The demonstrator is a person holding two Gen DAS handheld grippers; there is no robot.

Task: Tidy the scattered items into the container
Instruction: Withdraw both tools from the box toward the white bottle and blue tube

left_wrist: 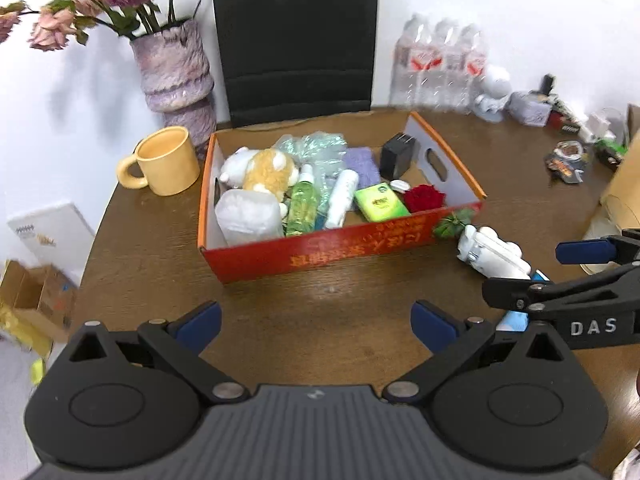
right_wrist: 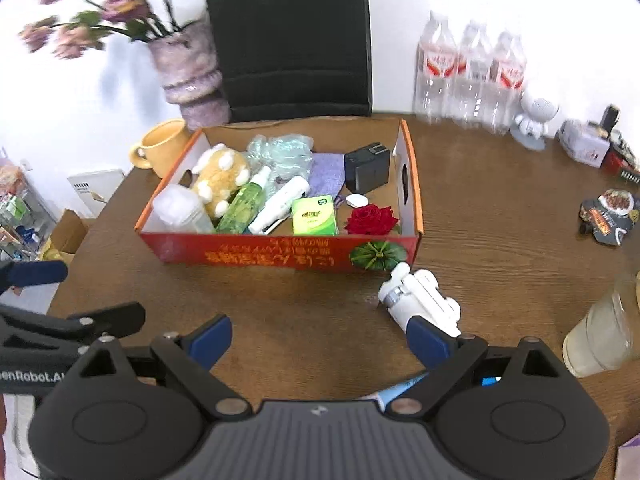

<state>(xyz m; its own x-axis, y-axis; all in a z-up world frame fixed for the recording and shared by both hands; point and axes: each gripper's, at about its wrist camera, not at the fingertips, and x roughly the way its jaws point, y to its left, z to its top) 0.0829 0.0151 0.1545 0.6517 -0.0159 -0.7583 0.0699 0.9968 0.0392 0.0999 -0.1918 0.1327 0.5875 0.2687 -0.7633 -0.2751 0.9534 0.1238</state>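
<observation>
Box [right_wrist: 280,254] sits mid-table [right_wrist: 500,200], bare wood before its front wall. Left gripper [left_wrist: 316,320] and right gripper [right_wrist: 320,338] gape empty; white gadget [right_wrist: 420,300] lies just outside the box's front right corner.

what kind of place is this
Probably an office or a room at home: a brown wooden table against a white wall, with a black chair pushed in, a vase of flowers and a pack of water bottles.

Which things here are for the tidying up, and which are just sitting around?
For the tidying: red box, white folded gadget lying on the table beside it, both grippers, left gripper and right gripper.

Just sitting around: yellow mug, flower vase, water bottles, black bag.
</observation>
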